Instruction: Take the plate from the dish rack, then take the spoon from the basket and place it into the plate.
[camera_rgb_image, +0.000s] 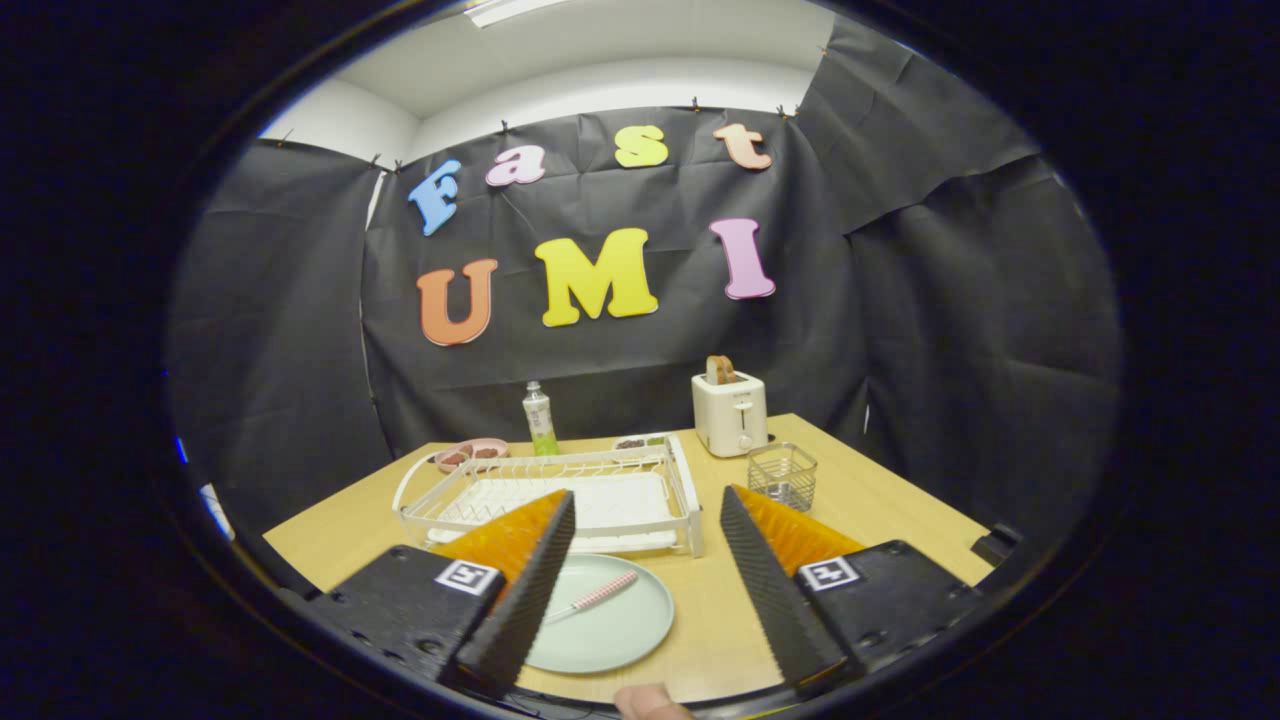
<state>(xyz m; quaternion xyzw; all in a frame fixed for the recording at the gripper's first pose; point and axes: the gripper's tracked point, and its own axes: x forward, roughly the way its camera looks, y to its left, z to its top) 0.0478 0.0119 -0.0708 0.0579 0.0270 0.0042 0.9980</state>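
A pale green plate (612, 628) lies flat on the wooden table (880, 500), just in front of the white dish rack (560, 495). A spoon with a pink handle (596, 594) rests in the plate, partly hidden behind my left finger. The wire basket (782, 474) stands beyond my right finger, beside the rack. My gripper (648, 510) hovers above the plate, open, with nothing between its fingers.
A white toaster (731, 411) with bread in it stands at the back of the table. A bottle (540, 419) and a pink dish (470, 454) sit behind the rack. A fingertip (650, 702) of the person shows below the plate.
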